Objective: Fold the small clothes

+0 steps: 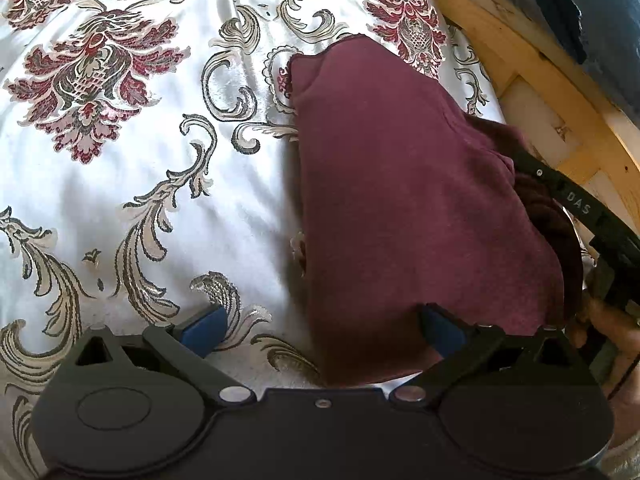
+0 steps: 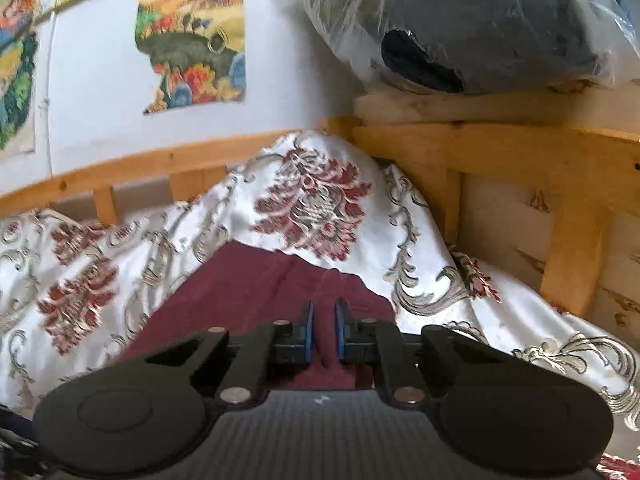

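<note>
A maroon garment (image 1: 400, 200) lies partly folded on the white floral bedspread (image 1: 140, 200), toward its right side. My left gripper (image 1: 324, 330) is open at the garment's near edge; its right blue pad (image 1: 444, 332) rests over the cloth and its left pad over the bedspread. In the right wrist view my right gripper (image 2: 324, 320) is shut on a raised fold of the maroon garment (image 2: 240, 288), pinched between its blue pads. At the right edge of the left wrist view, the right gripper's black finger (image 1: 568, 196) reaches into the cloth, and a hand (image 1: 612, 320) holds it.
A wooden bed frame (image 2: 460, 144) borders the bedspread (image 2: 320, 200) at the back and right. A dark bundle in clear plastic (image 2: 480, 20) sits on top of the frame. Colourful pictures (image 2: 192, 40) hang on the white wall behind.
</note>
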Demonstrator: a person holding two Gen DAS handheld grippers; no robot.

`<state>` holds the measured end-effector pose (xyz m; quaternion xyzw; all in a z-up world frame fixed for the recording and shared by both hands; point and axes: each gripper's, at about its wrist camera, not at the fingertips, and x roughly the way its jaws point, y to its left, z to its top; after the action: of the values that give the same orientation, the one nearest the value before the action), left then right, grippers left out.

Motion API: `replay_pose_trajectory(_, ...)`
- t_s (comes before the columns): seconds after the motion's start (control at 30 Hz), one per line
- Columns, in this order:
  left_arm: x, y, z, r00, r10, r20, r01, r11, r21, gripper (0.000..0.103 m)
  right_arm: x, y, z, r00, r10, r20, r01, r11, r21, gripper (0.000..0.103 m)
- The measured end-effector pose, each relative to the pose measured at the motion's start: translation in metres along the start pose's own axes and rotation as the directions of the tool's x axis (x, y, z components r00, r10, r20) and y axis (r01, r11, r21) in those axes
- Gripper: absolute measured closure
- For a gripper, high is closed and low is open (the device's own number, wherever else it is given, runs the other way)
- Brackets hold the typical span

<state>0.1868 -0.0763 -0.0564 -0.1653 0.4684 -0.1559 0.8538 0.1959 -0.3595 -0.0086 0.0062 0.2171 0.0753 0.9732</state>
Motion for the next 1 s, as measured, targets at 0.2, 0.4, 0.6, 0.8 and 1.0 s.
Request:
replay_pose_trajectory(0.2,-0.001,0.0,-0.002,1.0,-0.003,-0.001,0.003,1.0,0.003,0.001,0.008,-0.025,0.001,0.999,0.038,-0.029,-0.034,0.992,0.124,0.086)
replay_pose_trajectory(0.4,-0.013,0.001,0.007,0.99,-0.134,0.049,0.131,0.989,0.07,0.001,0.028,-0.056,0.004,0.985,0.174,-0.014,-0.162,0.942,0.295,0.03)
replay_pose_trajectory(0.6,-0.002,0.002,0.02,0.963,-0.269,0.028,0.268,0.963,0.033,0.001,0.061,-0.087,0.001,0.953,0.302,-0.021,-0.25,0.826,0.505,0.015)
replay_pose_trajectory(0.8,0.025,0.006,0.022,0.959,-0.276,-0.066,0.273,0.961,-0.05,0.002,0.077,-0.086,0.002,0.944,0.324,-0.056,-0.256,0.832,0.491,0.019)
replay_pose_trajectory(1.0,0.028,0.01,0.019,0.949,-0.304,-0.08,0.299,0.952,-0.068,0.009,0.075,-0.079,-0.003,0.949,0.309,-0.066,-0.241,0.841,0.484,0.059)
